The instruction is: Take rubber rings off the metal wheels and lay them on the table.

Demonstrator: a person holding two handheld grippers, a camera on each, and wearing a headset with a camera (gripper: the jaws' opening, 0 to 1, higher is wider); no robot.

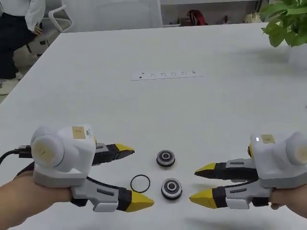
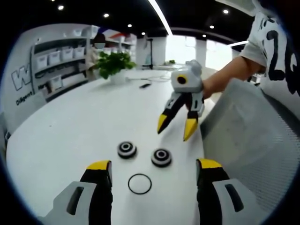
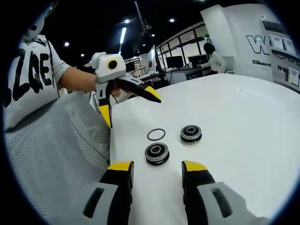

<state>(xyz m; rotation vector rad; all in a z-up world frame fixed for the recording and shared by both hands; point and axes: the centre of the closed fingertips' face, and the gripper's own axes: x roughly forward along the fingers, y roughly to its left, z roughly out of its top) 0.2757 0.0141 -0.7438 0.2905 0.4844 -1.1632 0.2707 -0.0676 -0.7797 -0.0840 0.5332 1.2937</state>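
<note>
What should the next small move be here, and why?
Probably bring the open right gripper forward onto the nearer round metal wheel, which lies just ahead of its jaws, to hold it steady. One thin black rubber ring already lies loose on the white table by the open left gripper, and both grippers hold nothing.

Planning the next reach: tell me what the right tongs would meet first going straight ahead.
Probably the nearer metal wheel, centred just ahead of the open right tongs; depth is unclear.
</note>
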